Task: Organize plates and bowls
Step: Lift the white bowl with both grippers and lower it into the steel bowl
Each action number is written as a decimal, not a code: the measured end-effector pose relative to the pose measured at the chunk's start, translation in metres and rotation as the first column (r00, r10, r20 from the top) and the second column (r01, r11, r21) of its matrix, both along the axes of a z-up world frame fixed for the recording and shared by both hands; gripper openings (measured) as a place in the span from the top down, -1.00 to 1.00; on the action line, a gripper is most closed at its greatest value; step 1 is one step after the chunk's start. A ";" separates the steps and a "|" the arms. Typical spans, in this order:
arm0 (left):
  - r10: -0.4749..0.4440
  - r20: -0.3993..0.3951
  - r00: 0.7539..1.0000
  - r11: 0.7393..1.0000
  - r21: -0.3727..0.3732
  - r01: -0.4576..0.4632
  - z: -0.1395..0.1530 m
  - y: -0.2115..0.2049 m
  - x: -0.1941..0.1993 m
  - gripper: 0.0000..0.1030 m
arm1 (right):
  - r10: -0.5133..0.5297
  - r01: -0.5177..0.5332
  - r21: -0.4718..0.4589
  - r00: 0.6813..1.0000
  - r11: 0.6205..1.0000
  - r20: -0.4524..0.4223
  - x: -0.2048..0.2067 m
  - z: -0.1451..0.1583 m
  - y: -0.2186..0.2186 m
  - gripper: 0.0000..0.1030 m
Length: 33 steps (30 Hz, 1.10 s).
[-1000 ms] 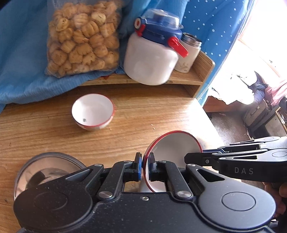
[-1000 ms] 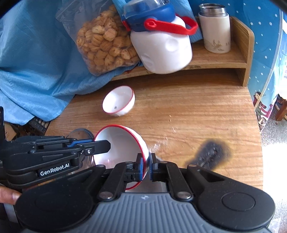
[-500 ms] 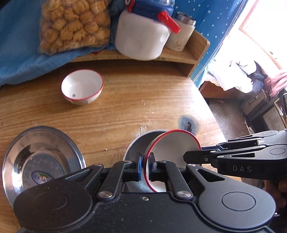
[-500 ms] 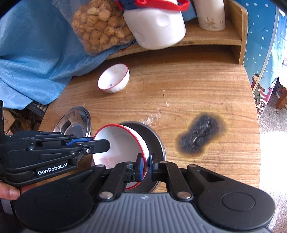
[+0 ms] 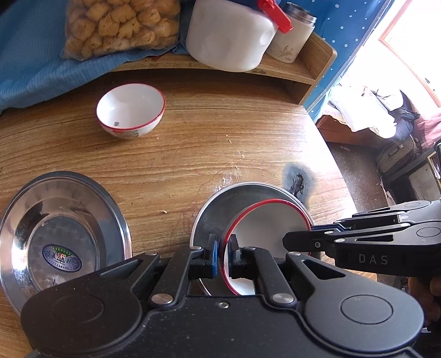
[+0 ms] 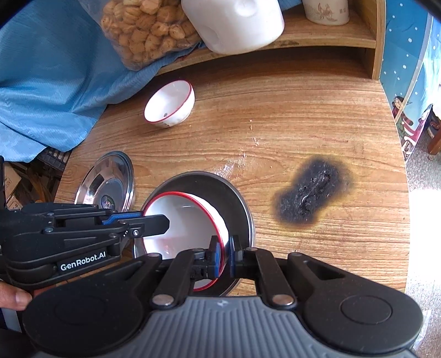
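Observation:
A white bowl with a red rim (image 5: pixel 267 228) (image 6: pixel 184 220) is held tilted between both grippers, just over or inside a steel plate (image 5: pixel 220 209) (image 6: pixel 237 198); I cannot tell whether it touches the plate. My left gripper (image 5: pixel 222 257) is shut on the bowl's left rim. My right gripper (image 6: pixel 224 256) is shut on the opposite rim, and its tip shows in the left wrist view (image 5: pixel 297 242). A second red-rimmed bowl (image 5: pixel 131 110) (image 6: pixel 169 104) stands upright farther back. Another steel plate (image 5: pixel 60 234) (image 6: pixel 110 179) lies to the left.
A wooden shelf (image 5: pixel 289 68) at the back carries a white jug (image 5: pixel 228 35), a bag of snacks (image 5: pixel 118 24) and a cup (image 5: pixel 292 35). Blue cloth (image 6: pixel 49 82) hangs at the left. A black burn mark (image 6: pixel 311 190) scars the tabletop at the right.
Both grippers have come down with the bowl between them. The steel plate, hidden a second ago, now lies right under the bowl, and the left plate shows in full.

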<state>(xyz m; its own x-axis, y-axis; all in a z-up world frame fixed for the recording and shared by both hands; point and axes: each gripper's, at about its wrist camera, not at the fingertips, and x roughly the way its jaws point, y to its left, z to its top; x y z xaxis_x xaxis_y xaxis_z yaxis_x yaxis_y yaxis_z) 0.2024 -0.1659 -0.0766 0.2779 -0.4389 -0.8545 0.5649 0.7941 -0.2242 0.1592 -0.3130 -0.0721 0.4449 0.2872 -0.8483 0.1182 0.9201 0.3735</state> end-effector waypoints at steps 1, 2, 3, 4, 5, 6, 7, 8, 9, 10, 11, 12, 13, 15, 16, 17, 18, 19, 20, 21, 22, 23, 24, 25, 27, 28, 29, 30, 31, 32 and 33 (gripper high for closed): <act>0.002 -0.003 1.000 1.000 0.002 -0.002 -0.001 0.000 0.001 0.88 | 0.001 -0.001 0.001 1.000 1.000 -0.004 0.001 -0.001 0.000 0.84; 0.003 -0.006 1.000 1.000 0.004 -0.003 -0.002 -0.001 0.001 0.88 | 0.002 -0.002 0.002 1.000 1.000 -0.007 0.001 -0.002 0.000 0.84; 0.003 -0.009 1.000 1.000 0.005 -0.003 -0.003 -0.001 0.002 0.88 | 0.002 -0.002 0.003 1.000 1.000 -0.009 0.002 -0.002 0.000 0.83; 0.003 -0.012 1.000 1.000 0.007 -0.003 -0.004 -0.001 0.002 0.88 | 0.002 -0.002 0.005 1.000 1.000 -0.009 0.002 -0.003 0.000 0.83; 0.003 -0.014 1.000 1.000 0.009 -0.003 -0.005 -0.001 0.003 0.88 | 0.001 -0.001 0.006 1.000 1.000 -0.008 0.003 -0.003 0.000 0.83; 0.004 -0.018 1.000 1.000 0.011 -0.004 -0.006 -0.001 0.004 0.88 | 0.000 0.000 0.007 1.000 1.000 -0.008 0.003 -0.003 0.000 0.83; 0.005 -0.021 1.000 1.000 0.012 -0.004 -0.007 -0.002 0.004 0.88 | -0.001 0.001 0.007 1.000 1.000 -0.008 0.003 -0.004 0.000 0.83; 0.005 -0.023 1.000 1.000 0.012 -0.004 -0.007 -0.002 0.005 0.88 | -0.001 0.001 0.007 1.000 1.000 -0.009 0.003 -0.004 -0.001 0.83; 0.005 -0.024 1.000 1.000 0.013 -0.004 -0.007 -0.002 0.006 0.88 | -0.002 0.002 0.008 1.000 1.000 -0.009 0.003 -0.004 0.000 0.83; 0.005 -0.025 1.000 1.000 0.013 -0.004 -0.008 -0.002 0.006 0.88 | -0.003 0.003 0.009 1.000 1.000 -0.009 0.003 -0.004 -0.001 0.83; 0.005 -0.025 1.000 1.000 0.013 -0.004 -0.008 -0.002 0.007 0.88 | -0.004 0.004 0.010 1.000 1.000 -0.009 0.004 -0.004 -0.001 0.83; 0.004 -0.025 1.000 1.000 0.014 -0.004 -0.008 -0.003 0.007 0.88 | -0.006 0.006 0.010 1.000 1.000 -0.008 0.004 -0.004 -0.001 0.83; 0.004 -0.024 1.000 1.000 0.014 -0.004 -0.008 -0.003 0.007 0.88 | -0.006 0.007 0.011 1.000 1.000 -0.007 0.004 -0.004 -0.001 0.82; 0.003 -0.023 1.000 1.000 0.015 -0.002 -0.008 -0.003 0.008 0.88 | -0.007 0.007 0.012 1.000 1.000 -0.005 0.005 -0.004 -0.002 0.79; 0.002 -0.023 1.000 1.000 0.015 -0.002 -0.008 -0.003 0.008 0.88 | -0.008 0.008 0.013 1.000 1.000 -0.003 0.005 -0.004 -0.002 0.78; 0.003 -0.023 1.000 1.000 0.015 -0.002 -0.008 -0.003 0.008 0.88 | -0.009 0.009 0.012 1.000 1.000 -0.002 0.005 -0.004 -0.002 0.77; 0.002 -0.024 1.000 1.000 0.016 -0.002 -0.008 -0.004 0.009 0.88 | -0.010 0.010 0.012 1.000 1.000 0.000 0.006 -0.004 -0.003 0.77; 0.002 -0.024 1.000 1.000 0.016 -0.001 -0.008 -0.004 0.009 0.88 | -0.011 0.011 0.013 1.000 1.000 0.001 0.006 -0.004 -0.003 0.77; 0.001 -0.025 1.000 1.000 0.015 -0.001 -0.007 -0.003 0.009 0.88 | -0.013 0.013 0.013 1.000 1.000 0.002 0.006 -0.004 -0.004 0.77; 0.003 -0.026 1.000 1.000 0.014 -0.002 -0.008 -0.003 0.010 0.88 | -0.015 0.015 0.014 1.000 1.000 0.003 0.007 -0.004 -0.004 0.77; 0.004 -0.026 1.000 1.000 0.013 -0.004 -0.007 -0.003 0.010 0.87 | -0.016 0.016 0.014 1.000 1.000 0.005 0.007 -0.003 -0.004 0.77; 0.006 -0.024 1.000 1.000 0.014 -0.005 -0.007 -0.003 0.011 0.85 | -0.018 0.018 0.014 1.000 1.000 0.007 0.007 -0.003 -0.005 0.77; 0.007 -0.023 1.000 1.000 0.012 -0.007 -0.007 -0.003 0.011 0.85 | -0.020 0.020 0.011 1.000 1.000 0.008 0.007 -0.003 -0.005 0.76; 0.007 -0.025 1.000 1.000 0.007 -0.007 -0.006 -0.002 0.012 0.85 | -0.022 0.022 0.012 1.000 1.000 0.009 0.008 -0.003 -0.006 0.75; 0.004 -0.024 1.000 1.000 0.002 -0.004 -0.006 -0.002 0.013 0.84 | -0.027 0.027 0.016 1.000 1.000 0.010 0.009 -0.003 -0.008 0.75; 0.003 -0.022 1.000 1.000 0.002 -0.003 -0.005 -0.002 0.013 0.84 | -0.028 0.028 0.018 1.000 0.999 0.010 0.009 -0.003 -0.008 0.75; 0.001 -0.022 1.000 1.000 0.000 -0.001 -0.005 -0.002 0.013 0.83 | -0.029 0.029 0.017 1.000 0.999 0.010 0.009 -0.003 -0.008 0.75; 0.000 -0.024 1.000 1.000 -0.004 -0.001 -0.005 -0.002 0.013 0.81 | -0.030 0.030 0.017 0.999 0.999 0.011 0.009 -0.003 -0.008 0.75; 0.000 -0.025 1.000 1.000 -0.009 0.000 -0.004 -0.001 0.013 0.79 | -0.031 0.031 0.017 0.999 0.999 0.012 0.009 -0.002 -0.009 0.74; -0.001 -0.025 1.000 1.000 -0.014 0.000 -0.003 0.000 0.013 0.71 | -0.032 0.032 0.018 0.999 0.999 0.013 0.009 -0.002 -0.009 0.74; -0.003 -0.029 1.000 1.000 -0.029 0.003 -0.002 0.001 0.013 0.65 | -0.032 0.032 0.017 0.999 0.999 0.017 0.009 -0.001 -0.009 0.74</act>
<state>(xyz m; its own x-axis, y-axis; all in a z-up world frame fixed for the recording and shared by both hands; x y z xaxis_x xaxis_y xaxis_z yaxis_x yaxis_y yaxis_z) 0.2158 -0.1644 -0.0781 0.2522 -0.4644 -0.8490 0.5603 0.7854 -0.2632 0.1682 -0.3225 -0.0732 0.4684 0.2862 -0.8359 0.1413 0.9096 0.3907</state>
